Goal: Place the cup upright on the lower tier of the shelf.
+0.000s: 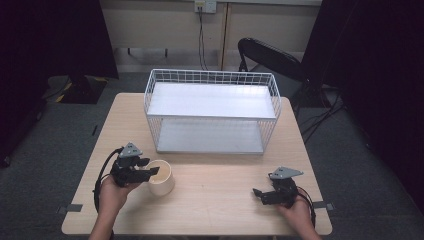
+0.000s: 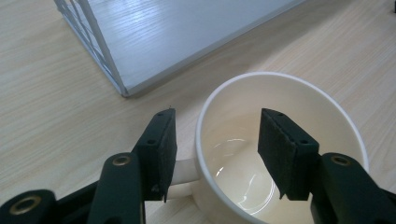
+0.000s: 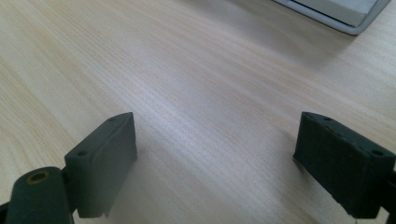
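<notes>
Straddling the cup (image 2: 280,154) wall at its nine-o'clock side, my left gripper (image 2: 215,149) stood half open, pads not yet pressing, while my right gripper (image 3: 215,163) idled wide and empty; next I judged a squeeze, then a lift toward the rack (image 1: 212,100) at twelve.

Even overhead light brightens the table (image 1: 210,190); dark corners at ten and two o'clock; glare inside the cup (image 2: 243,154); near jaws blur softly.
</notes>
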Motion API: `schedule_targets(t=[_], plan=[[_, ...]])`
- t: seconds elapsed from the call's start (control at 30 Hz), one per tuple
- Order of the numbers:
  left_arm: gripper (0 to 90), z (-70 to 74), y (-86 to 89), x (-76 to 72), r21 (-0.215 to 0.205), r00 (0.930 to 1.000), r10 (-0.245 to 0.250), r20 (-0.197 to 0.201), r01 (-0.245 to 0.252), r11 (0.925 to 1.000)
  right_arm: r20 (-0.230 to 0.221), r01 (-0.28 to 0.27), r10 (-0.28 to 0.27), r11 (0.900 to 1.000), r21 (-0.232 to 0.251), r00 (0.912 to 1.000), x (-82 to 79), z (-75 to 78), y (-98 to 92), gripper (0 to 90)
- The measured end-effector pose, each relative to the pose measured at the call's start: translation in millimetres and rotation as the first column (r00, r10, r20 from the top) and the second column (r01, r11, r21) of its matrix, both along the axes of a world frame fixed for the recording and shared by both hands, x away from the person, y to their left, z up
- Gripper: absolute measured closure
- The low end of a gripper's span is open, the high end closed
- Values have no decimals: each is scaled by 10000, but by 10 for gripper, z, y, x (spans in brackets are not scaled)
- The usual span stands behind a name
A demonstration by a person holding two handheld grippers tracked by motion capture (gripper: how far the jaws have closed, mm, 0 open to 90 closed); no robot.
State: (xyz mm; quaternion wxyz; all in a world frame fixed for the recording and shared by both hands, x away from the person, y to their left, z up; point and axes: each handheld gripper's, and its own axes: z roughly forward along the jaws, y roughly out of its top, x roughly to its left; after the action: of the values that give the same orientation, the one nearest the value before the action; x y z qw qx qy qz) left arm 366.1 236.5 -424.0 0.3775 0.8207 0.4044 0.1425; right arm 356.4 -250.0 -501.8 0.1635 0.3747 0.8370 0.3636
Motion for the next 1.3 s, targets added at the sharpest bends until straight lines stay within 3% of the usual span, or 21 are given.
schedule_targets(t=[0.37, 0.5, 0.63, 0.8, 0.9, 1.07, 1.3], plan=[[576, -101, -9, 47, 200, 9989, -181, -433, 189, 9996, -1, 2, -2, 10000, 0, 10000, 0, 0, 0, 120], [677, -116, -4, 48, 469, 9985, -150, -526, 175, 9987, 0, -1, 1, 10000, -1, 10000, 0, 0, 0, 120], [734, -148, 20, 56, 417, 9967, 187, -792, -154, 9990, 1, -1, 1, 10000, -1, 10000, 0, 0, 0, 121], [805, -126, 6, 41, 936, 9957, 465, -803, -389, 9948, -1, 0, 0, 10000, -1, 10000, 0, 0, 0, 120], [823, -128, 27, 33, 499, 9926, 623, -1040, -574, 9971, 0, 0, 0, 10000, -2, 10000, 0, 0, 0, 120], [825, -110, 19, 23, 772, 9917, 986, -820, -923, 9927, -2, 2, -2, 10000, 1, 10000, 0, 0, 0, 120], [824, -51, -39, 30, 429, 9905, 1315, -393, -1298, 9906, -1, -2, 2, 10000, -2, 10000, 0, 0, 0, 121]])
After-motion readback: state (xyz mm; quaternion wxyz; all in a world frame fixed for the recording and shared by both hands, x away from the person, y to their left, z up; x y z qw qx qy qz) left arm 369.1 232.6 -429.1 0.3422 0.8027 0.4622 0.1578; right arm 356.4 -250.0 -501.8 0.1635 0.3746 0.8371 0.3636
